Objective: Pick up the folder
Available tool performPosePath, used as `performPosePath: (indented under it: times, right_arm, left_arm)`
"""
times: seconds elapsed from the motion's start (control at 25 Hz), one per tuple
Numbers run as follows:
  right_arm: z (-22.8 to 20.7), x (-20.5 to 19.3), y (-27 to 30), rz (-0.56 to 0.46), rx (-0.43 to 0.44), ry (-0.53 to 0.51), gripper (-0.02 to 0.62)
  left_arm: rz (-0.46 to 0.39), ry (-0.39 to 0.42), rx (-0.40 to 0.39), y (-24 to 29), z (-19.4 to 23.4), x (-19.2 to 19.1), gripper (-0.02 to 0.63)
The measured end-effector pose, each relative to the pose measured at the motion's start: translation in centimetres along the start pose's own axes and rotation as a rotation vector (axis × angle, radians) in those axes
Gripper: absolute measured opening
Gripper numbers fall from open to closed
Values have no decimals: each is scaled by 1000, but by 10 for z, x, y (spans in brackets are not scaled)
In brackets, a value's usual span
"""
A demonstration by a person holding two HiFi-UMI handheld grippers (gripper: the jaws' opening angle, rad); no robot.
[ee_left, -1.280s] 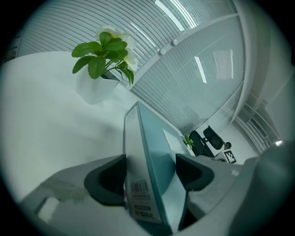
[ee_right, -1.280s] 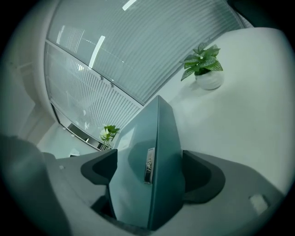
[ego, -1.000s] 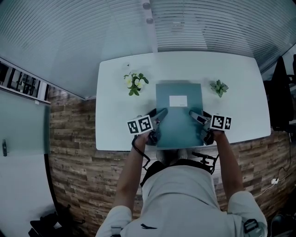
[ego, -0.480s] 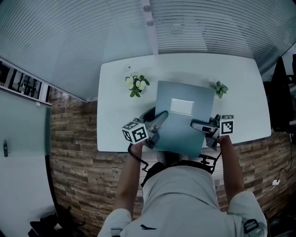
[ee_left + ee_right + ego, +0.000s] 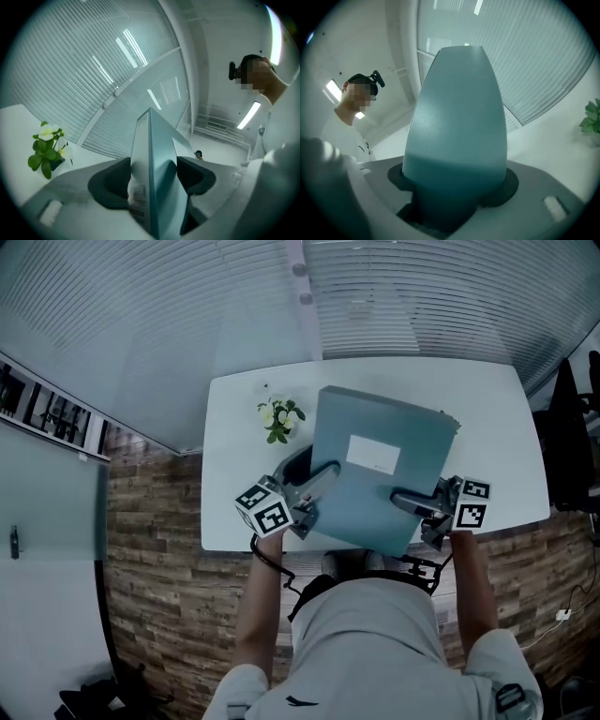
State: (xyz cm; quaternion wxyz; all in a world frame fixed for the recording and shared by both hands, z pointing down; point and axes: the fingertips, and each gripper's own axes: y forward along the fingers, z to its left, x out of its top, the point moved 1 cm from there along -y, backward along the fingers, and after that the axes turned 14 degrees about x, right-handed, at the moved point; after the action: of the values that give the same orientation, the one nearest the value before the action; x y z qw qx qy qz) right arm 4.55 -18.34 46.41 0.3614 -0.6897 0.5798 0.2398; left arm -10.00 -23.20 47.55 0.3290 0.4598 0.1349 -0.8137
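Note:
A thick teal folder [image 5: 375,474] with a white label hangs tilted above the white table [image 5: 487,409], held at both near sides. My left gripper [image 5: 323,476] is shut on its left edge; in the left gripper view the folder's spine [image 5: 151,164] stands upright, pinched between the two dark pads. My right gripper [image 5: 405,498] has the right edge between its jaws, which are closing on it; in the right gripper view the folder's cover [image 5: 457,122] fills the gap between the pads.
A small potted plant with white flowers [image 5: 279,418] stands on the table left of the folder. Another small green plant [image 5: 593,117] shows at the right gripper view's right edge. Ribbed glass walls rise behind the table.
The folder has come up off the table, larger in view and turned clockwise. Both grippers rose with it and rolled. The right plant is now mostly hidden behind the folder.

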Motion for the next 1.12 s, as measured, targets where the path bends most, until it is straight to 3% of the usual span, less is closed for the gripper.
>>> performPosePath:
  times: [0.16,0.28,0.36,0.44,0.56,0.8,0.96,1.04,1.12]
  right_arm:
    - [15,11,-4,-46,15,-85,322]
    - [23,22,-13,-99,-8,-138,314]
    - [28,35,-24,-170,-47,-167,314]
    - [34,52,-38,-256,-128,-207,314]
    - [40,74,-61,-347,-331,-288,314]
    - [58,84,-87,-230,-638,-578,314]
    - [81,83,-90,-235,-723,-698,311]
    - [86,83,-91,-222,-747,-733,310]
    - [87,81,-90,-197,-755,-742,307]
  left_arm:
    - [-53,121,-5,-7,-22,21,316]
    - [-142,125,90,-24,-27,46,190]
    - [-193,130,166,-43,-23,61,184]
    - [-226,165,258,-68,-15,70,170]
    - [-293,213,428,-113,-4,77,159]
    - [-448,371,820,-203,1,87,114]
    - [-456,507,1025,-252,-7,93,96]
    - [-483,524,1091,-270,-12,94,67]
    - [-512,507,1108,-281,-16,94,35]
